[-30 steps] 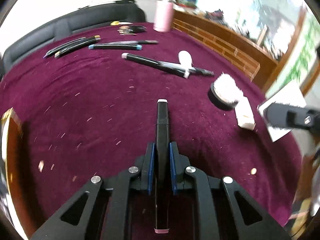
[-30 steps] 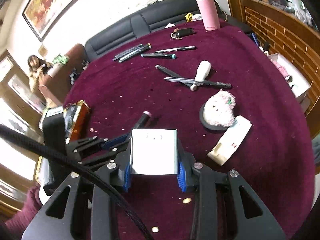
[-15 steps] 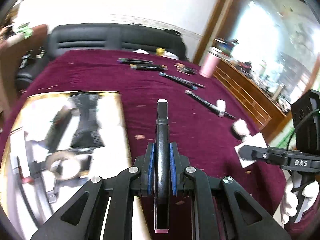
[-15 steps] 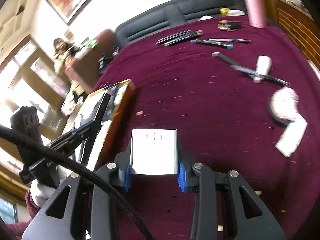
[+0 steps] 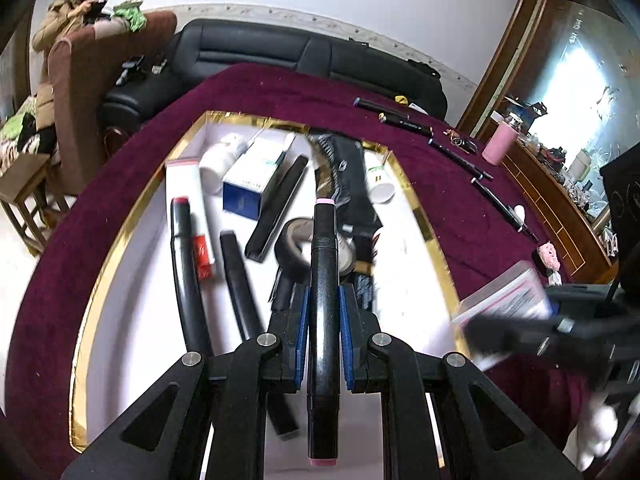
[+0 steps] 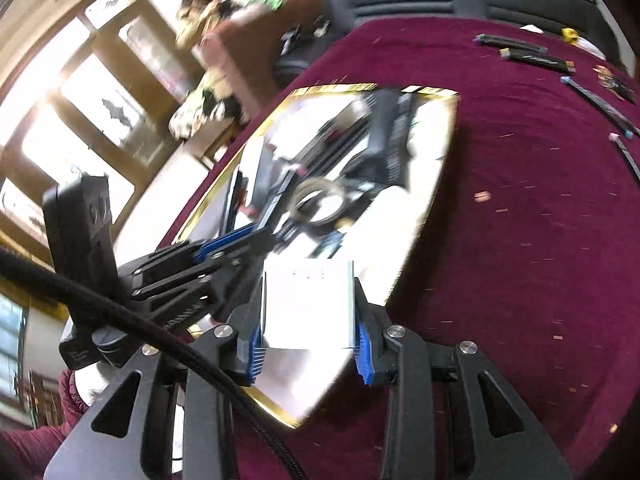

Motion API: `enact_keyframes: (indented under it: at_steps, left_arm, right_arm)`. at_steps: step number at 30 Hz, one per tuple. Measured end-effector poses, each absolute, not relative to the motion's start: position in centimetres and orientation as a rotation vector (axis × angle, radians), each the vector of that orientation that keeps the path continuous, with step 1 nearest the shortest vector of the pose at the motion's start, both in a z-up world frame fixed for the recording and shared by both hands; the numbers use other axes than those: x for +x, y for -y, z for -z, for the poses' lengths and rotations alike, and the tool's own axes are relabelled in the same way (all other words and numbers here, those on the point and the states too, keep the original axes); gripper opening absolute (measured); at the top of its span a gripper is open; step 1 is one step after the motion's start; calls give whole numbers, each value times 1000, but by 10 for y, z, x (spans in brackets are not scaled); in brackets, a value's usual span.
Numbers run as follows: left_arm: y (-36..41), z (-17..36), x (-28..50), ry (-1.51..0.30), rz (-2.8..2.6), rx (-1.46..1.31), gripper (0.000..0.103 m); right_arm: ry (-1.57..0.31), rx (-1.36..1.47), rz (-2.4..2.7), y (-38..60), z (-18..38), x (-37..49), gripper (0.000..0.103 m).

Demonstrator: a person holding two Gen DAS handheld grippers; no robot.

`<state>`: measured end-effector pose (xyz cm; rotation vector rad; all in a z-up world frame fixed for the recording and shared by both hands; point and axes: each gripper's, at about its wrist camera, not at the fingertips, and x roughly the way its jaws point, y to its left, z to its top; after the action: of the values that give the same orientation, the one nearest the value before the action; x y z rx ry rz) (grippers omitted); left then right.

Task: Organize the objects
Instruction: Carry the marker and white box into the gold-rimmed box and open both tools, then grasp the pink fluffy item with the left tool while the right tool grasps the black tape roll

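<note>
Only from the left: tray's (image 5: 416, 204) white bottle (image 5: 219, 159).

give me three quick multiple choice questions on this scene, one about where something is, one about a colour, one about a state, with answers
1. Where is the roll of tape?
A. inside the gold-rimmed tray
B. on the purple cloth beside the pink bottle
C. on the black sofa

2. What colour are the end caps of the marker in the left gripper?
A. green
B. pink
C. yellow

3. What is the state of the right gripper?
A. open and empty
B. shut on a pen
C. shut on a white box

Answers:
1. A, the tape lies on the white floor of the tray, among markers and boxes.
2. B, both visible ends of the black marker are pink.
3. C, the blue pads press on either side of the white box.
</note>
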<state>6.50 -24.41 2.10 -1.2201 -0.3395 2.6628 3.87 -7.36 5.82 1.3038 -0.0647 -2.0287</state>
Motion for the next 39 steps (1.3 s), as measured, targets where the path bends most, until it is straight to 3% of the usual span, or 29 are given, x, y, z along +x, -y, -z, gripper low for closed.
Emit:
enact_keyframes:
  at_steps: [14, 18, 24, 27, 32, 39]
  left_arm:
    - [260, -13, 71, 390, -2630, -1221, 14]
    - [263, -22, 73, 389, -2632, -1182, 44]
    - [273, -39, 80, 442, -2654, -1096, 46]
    - [276, -44, 82, 476, -2667, -1071, 53]
    - [269, -54, 87, 522, -2618, -1010, 58]
    - [234, -75, 90, 503, -2603, -956, 69]
  right_arm:
    - [-108, 1405, 2014, 117, -16, 45, 34]
    - [-131, 1404, 2021, 120, -18, 43, 36]
    - [-70, 1383, 2024, 109, -24, 44, 37]
    - [-9, 1351, 2047, 94, -33, 45, 39]
    - [98, 1293, 2130, 60, -49, 46, 43]
    - [-39, 1095, 2582, -13, -86, 58, 49]
